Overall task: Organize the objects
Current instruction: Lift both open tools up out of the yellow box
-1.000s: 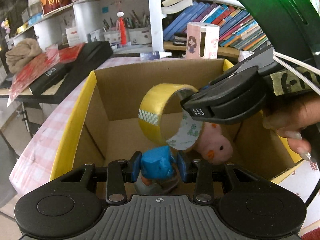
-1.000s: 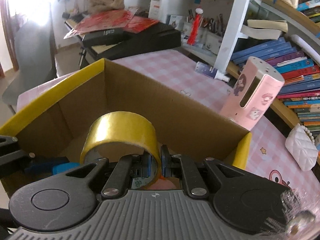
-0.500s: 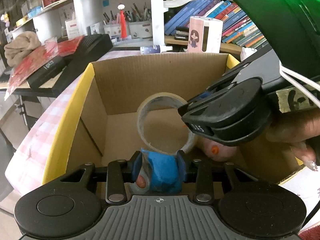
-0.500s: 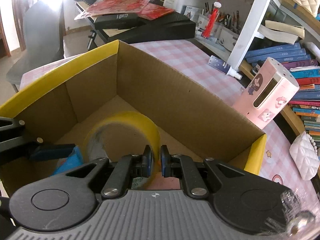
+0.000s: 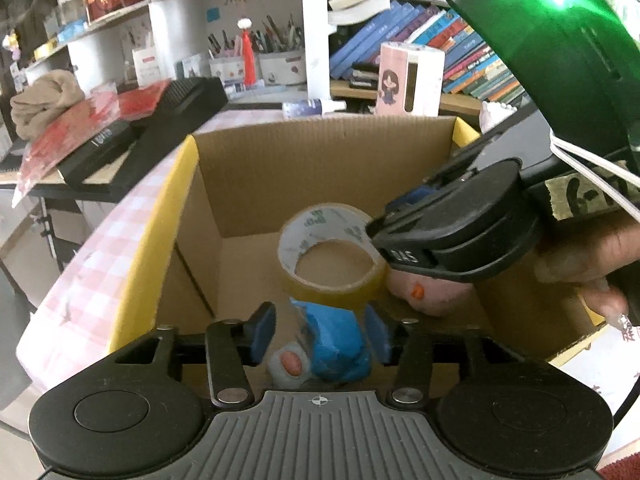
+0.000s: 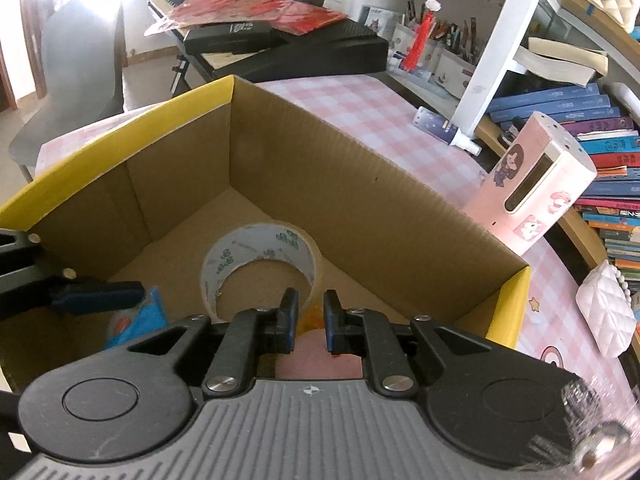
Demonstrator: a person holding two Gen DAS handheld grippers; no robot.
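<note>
Left hand-held gripper (image 5: 320, 330): fingers standing apart, no longer clamped on the blue toy (image 5: 338, 346), which is now lying loose between them inside the box. Right hand-held gripper (image 6: 307, 322): fingers parted slightly, having let go of the tape roll it was pinching half a second ago.

Cardboard box (image 6: 360, 184), yellow-edged, sitting on the pink checked table (image 6: 360, 104): serving as the collecting bin, open at the top.

Tape roll (image 6: 260, 264): now resting on the box floor, hole tilted upward, just ahead of the right fingers and touching or nearly touching the blue toy.

Pink plush toy (image 5: 428, 294): lying in the box just beside the roll, partly hidden under the right tool.

Judgement: both releases are looking complete, so three items are counting as stowed; both tools are likely free to lift out. Pink dispenser (image 6: 536, 196) and white purse (image 6: 608, 316) are waiting on the table, outside the box.
</note>
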